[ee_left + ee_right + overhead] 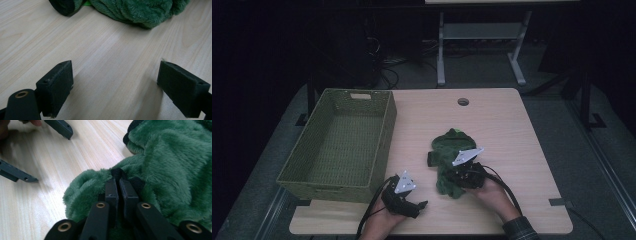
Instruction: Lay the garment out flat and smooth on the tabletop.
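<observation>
- On the light wooden table (512,130), a green fleece garment (451,152) is seen lying crumpled, slightly right of the middle and near the front edge.
- The garment is made of plush green fabric with black trim; a black cuff (65,5) is seen at its edge in the left gripper view.
- The right gripper (119,185) is laid against the near end of the garment, with the person's right hand (492,192) behind it.
- In the right gripper view the two jaws are seen pressed almost together, with a fold of green fleece and black trim pinched between the pads; the garment is grasped at its near edge.
- The rest of the garment is bunched up beyond and to the right of the pinched fold in that view.
- The left gripper (419,206) is held low over bare table, left of the garment and close to the front edge.
- Its jaws are seen spread wide in the left gripper view, with only wood grain between the pads (56,87); nothing is held.
- The garment is noted near the left gripper but apart from it.
- A woven green basket (384,145) is set on the left part of the table, well apart from the garment.
- The grey three-cornered plates are visible on top of both grippers in the high view.
</observation>
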